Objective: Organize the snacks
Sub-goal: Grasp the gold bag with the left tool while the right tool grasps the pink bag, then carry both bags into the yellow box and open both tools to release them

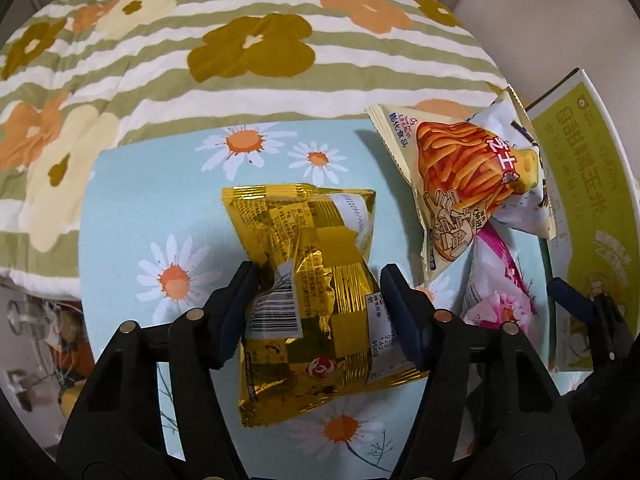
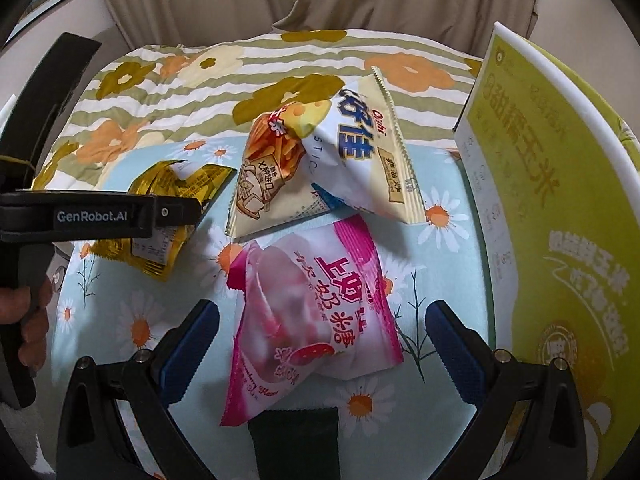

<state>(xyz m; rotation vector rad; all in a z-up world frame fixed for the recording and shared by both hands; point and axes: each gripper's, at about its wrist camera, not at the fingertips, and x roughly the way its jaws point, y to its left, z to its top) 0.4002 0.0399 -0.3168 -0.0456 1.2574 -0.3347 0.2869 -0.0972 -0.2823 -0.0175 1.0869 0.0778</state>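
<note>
The left gripper is clamping the gold snack packet, which is lying on the daisy-print cloth. The right gripper is hanging with its jaws apart around the pink candy bag, not touching it. The fries-print chip bag is leaning beyond it. A green corn box is standing at the right; its contents are hidden.
</note>
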